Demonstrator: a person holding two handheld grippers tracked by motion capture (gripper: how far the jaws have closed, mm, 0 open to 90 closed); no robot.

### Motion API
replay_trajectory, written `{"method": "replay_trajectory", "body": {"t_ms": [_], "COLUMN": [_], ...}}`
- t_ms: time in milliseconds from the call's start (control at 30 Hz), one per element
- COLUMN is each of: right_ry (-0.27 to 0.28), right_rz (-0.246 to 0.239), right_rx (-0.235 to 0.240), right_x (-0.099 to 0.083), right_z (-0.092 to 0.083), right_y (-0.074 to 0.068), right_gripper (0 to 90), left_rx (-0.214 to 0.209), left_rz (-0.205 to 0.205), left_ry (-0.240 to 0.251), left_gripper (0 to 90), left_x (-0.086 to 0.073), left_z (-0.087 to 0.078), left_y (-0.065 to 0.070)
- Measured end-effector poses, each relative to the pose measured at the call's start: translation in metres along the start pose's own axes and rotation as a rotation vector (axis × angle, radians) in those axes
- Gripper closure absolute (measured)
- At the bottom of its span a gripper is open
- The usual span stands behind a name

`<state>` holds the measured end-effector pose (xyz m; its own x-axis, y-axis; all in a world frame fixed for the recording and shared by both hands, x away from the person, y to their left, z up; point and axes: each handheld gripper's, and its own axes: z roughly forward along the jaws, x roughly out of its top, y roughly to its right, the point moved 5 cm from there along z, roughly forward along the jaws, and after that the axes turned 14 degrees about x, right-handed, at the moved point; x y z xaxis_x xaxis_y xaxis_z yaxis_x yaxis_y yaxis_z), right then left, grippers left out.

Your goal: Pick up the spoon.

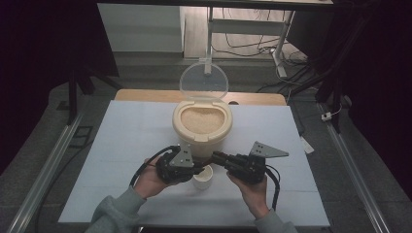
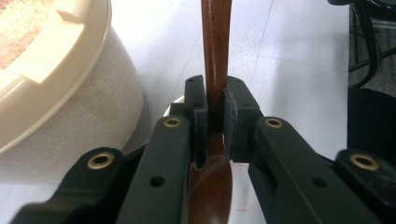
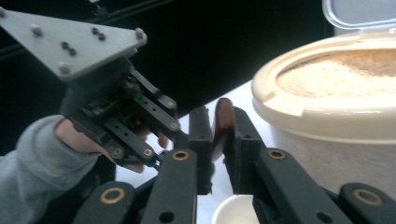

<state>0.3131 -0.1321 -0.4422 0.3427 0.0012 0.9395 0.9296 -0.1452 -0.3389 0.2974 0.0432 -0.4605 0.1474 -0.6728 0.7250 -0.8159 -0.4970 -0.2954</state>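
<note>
From my remote seat I see a white table point(image 1: 121, 145) on grey floor point(image 1: 43, 131), dark curtains either side, a white desk frame point(image 1: 252, 26) behind, cables point(image 1: 248, 46) trailing underneath.

spoon point(image 2: 215, 51): showing as dark brown wood, polished, catching a soft sheen along the handle
left gripper point(image 2: 214, 116): looking like matt black plastic, brass-coloured rivets glinting at the joints
right gripper point(image 3: 218, 128): showing the same dull black plastic; jaw faces looking slightly grainy
grey plate point(image 3: 70, 39): reading as flat matt metal or plastic, cannot tell which
container point(image 1: 202, 133): showing cream plastic, smooth, faintly glossy on the rim
lid point(image 1: 203, 81): looking like clear, shiny plastic
rice point(image 1: 201, 120): appearing granular, dry, matt
cup point(image 1: 203, 177): looking smooth and white
table cover point(image 1: 131, 141): lying pale, matt
sleeve point(image 3: 28, 163): showing as soft grey knit cloth
</note>
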Motion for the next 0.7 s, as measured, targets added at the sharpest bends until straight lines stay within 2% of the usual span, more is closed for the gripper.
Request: {"method": "replay_trajectory", "body": {"t_ms": [167,233,333,400,533,633,667,700], "right_ry": [0.014,0.021,0.05,0.071,0.092,0.108,0.108,0.121], "right_rz": [-0.017,-0.025,-0.027,-0.021,-0.028,-0.034,-0.034,-0.038], "right_rx": [0.007,0.007,-0.001,-0.003,-0.017,-0.026,-0.026,-0.029], "right_x": [0.002,0.004,0.007,0.01,0.014,0.018,0.018,0.021], "right_z": [0.0,-0.001,-0.005,-0.009,-0.017,-0.024,-0.024,-0.028], "right_y": [-0.003,-0.003,-0.004,-0.003,-0.001,0.0,0.0,0.0], "right_gripper": [83.3,83.3,83.4,83.4,83.4,83.4,83.4,83.4], "left_rx": [-0.005,-0.005,0.001,0.024,0.072,0.085,0.085,0.105], "left_rz": [-0.015,-0.052,-0.073,-0.123,-0.179,-0.23,-0.23,-0.248], "left_ry": [0.017,0.033,0.023,0.025,0.041,0.06,0.06,0.062], "left_gripper": [79.3,77.2,63.8,54.1,38.2,31.7,30.4,29.3], "left_x": [0.001,0.0,-0.003,-0.01,-0.02,-0.03,-0.03,-0.04], "left_z": [-0.001,-0.001,-0.001,-0.003,-0.01,-0.017,-0.017,-0.021], "left_y": [0.0,-0.002,-0.004,-0.007,-0.011,-0.013,-0.013,-0.013]}}
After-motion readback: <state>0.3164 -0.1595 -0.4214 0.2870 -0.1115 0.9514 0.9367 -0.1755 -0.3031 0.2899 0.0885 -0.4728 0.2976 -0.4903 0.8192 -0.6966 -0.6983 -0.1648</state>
